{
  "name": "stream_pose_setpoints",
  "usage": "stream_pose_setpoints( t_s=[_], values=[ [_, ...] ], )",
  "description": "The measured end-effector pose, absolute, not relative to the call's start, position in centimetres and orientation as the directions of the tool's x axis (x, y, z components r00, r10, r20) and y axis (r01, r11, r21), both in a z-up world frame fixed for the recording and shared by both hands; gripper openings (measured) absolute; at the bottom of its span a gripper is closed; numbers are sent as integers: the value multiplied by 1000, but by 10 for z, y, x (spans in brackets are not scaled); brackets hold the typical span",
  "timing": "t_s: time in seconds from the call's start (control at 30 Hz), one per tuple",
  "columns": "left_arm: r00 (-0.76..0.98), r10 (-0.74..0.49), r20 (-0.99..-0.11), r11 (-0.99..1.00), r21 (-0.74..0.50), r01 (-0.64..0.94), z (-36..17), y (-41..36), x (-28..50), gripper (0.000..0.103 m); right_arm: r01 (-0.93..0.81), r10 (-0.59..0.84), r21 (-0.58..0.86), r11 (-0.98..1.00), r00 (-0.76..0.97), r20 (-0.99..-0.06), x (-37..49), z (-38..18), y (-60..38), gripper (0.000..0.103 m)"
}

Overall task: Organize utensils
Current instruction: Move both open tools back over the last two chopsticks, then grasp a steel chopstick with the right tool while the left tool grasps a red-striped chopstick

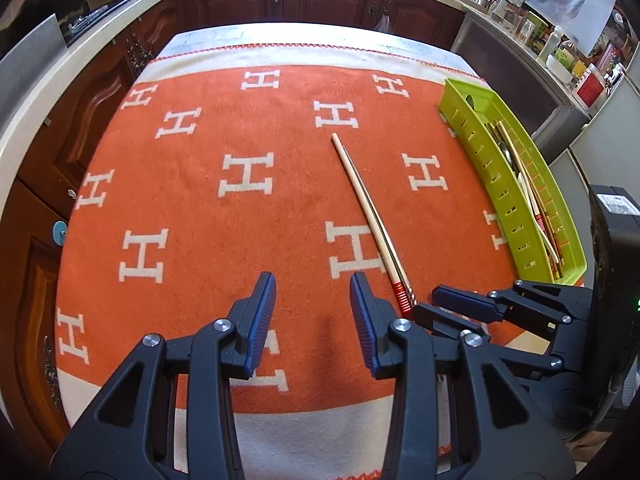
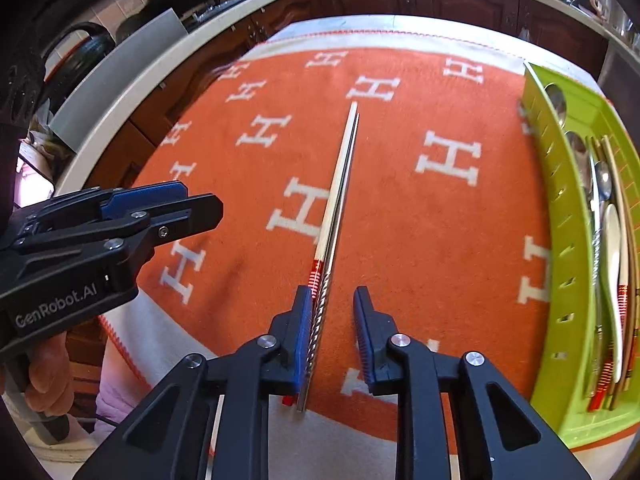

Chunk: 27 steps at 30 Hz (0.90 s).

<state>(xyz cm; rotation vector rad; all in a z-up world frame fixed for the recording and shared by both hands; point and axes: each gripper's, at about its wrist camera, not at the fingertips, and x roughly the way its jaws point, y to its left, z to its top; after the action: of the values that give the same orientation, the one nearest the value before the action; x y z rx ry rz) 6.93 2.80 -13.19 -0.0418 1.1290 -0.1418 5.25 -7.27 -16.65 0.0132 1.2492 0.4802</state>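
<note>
Item: pair of chopsticks (image 2: 340, 184), lying side by side on the orange blanket (image 2: 400, 240) that covers the bench, well apart from the green tray (image 2: 552, 216) at the right edge, where we count spoons and other chopsticks already sorted. We judge the risks thus: the two sticks may split, so that only one comes up, since the right gripper (image 2: 334, 300) straddles their ridged handle ends off-centre; a pinch so near the end may also let the long tips droop or swing. Right gripper: jaws partly apart, the left pad touching or nearly touching the sticks, the right pad clear of them, nothing clamped yet. Left gripper (image 1: 313, 294): jaws moderately apart, empty, hovering over the blanket just beside the sticks.
</note>
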Motion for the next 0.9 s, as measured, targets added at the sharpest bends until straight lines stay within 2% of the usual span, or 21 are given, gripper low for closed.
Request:
stream_pose_setpoints(
  t_s=[0.3, 0.57, 0.67, 0.9],
  values=[
    [412, -150, -899, 988, -124, 90, -138, 29, 74, 35, -339, 287, 192, 921, 256, -923, 62, -171, -61, 18],
    [407, -149, -901, 989, -128, 78, -140, 29, 77, 35, -372, 196, 57, 927, 349, -916, 67, -172, -43, 17],
    [398, -157, -904, 988, -144, 63, -143, 31, 80, 35, -333, 191, 67, 940, 357, -915, 72, -172, -50, 6],
    [371, -207, -905, 977, -207, 42, -154, 27, 89, 35, -197, 226, 165, 967, 346, -911, 82, -175, -90, 5]
  ],
)
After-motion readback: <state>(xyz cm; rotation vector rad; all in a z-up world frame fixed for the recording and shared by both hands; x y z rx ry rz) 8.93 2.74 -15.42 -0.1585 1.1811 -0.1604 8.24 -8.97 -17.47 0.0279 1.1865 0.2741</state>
